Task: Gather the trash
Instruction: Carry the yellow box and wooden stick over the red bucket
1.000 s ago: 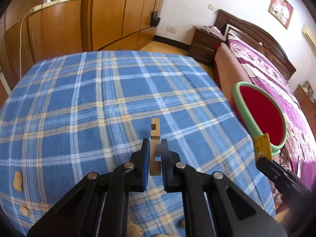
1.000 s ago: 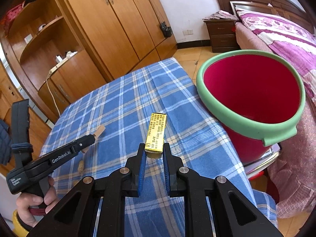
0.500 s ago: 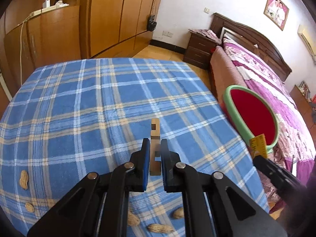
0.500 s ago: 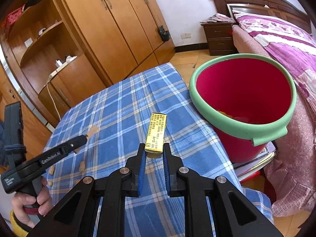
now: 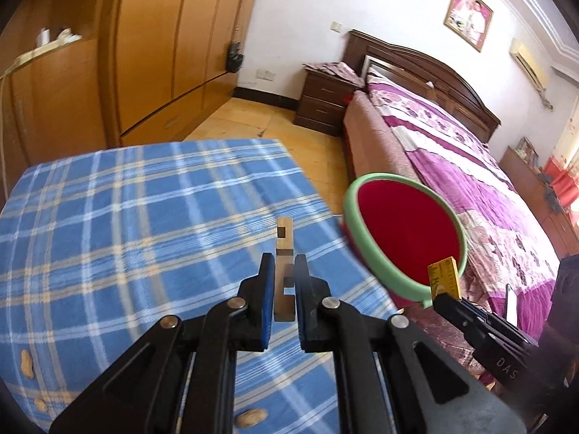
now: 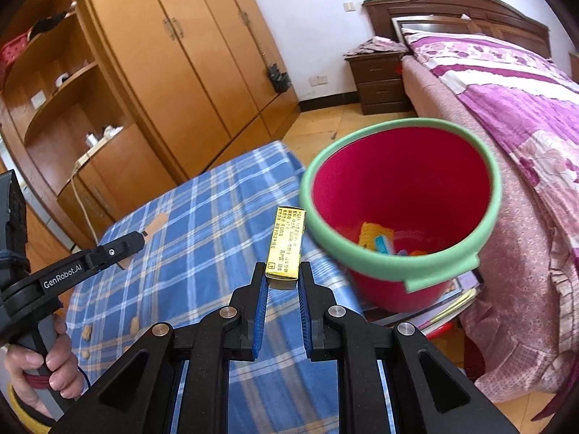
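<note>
Left claw clamped on a thin wooden strip, pads tight on both faces; strip sticks out toward 12 over the blue plaid worktop. Right claw nearly closed, pinching a small gold box by its near end, printed face up, long axis toward 12.

Red bucket with green rim sits off the worktop's edge, at 1–2 o'clock from my right claw, between worktop and bed. Gold box tip is just beside the rim, not over the opening. Bucket already has bits at the bottom: something yellow and something light blue, too blurred to name.

From the left wrist view the bucket is at 2 o'clock, with the right claw and its box at 3–4 o'clock in front of the rim.

Peanuts in shell lie on the worktop at 7–8 o'clock from my left claw, more near 6. My left hand grips the left handle, low at 8 o'clock in the right wrist view.
</note>
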`<state>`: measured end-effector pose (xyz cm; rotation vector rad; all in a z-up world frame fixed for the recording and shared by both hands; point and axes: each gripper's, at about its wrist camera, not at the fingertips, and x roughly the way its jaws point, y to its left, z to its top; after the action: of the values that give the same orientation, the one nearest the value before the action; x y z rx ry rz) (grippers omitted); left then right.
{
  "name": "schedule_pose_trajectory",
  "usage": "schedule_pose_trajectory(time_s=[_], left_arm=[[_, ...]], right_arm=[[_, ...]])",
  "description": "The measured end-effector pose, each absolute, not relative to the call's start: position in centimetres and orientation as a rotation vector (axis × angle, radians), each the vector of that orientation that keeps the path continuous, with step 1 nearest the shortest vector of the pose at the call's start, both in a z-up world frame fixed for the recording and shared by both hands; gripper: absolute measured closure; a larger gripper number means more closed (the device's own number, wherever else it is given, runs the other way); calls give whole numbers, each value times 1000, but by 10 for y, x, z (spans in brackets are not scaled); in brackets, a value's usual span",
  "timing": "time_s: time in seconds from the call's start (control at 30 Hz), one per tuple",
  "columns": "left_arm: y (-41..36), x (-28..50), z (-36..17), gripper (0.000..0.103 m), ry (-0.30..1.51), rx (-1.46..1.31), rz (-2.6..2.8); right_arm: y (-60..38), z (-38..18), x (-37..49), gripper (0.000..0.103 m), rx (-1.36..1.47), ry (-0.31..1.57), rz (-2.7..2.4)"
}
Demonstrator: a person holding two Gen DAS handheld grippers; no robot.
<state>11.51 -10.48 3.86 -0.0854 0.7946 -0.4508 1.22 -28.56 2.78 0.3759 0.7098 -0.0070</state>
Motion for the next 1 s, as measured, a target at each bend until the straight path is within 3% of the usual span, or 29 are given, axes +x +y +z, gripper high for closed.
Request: schedule_pose_trajectory(time_s=[0.5, 1.0], left_arm=[[-194, 137, 42, 93, 810, -32, -591], [-275, 167, 4, 93, 877, 69, -661]], right_arm=[[-354, 38, 9, 87, 404, 665, -129], [-407, 20, 23, 87, 452, 684, -199]])
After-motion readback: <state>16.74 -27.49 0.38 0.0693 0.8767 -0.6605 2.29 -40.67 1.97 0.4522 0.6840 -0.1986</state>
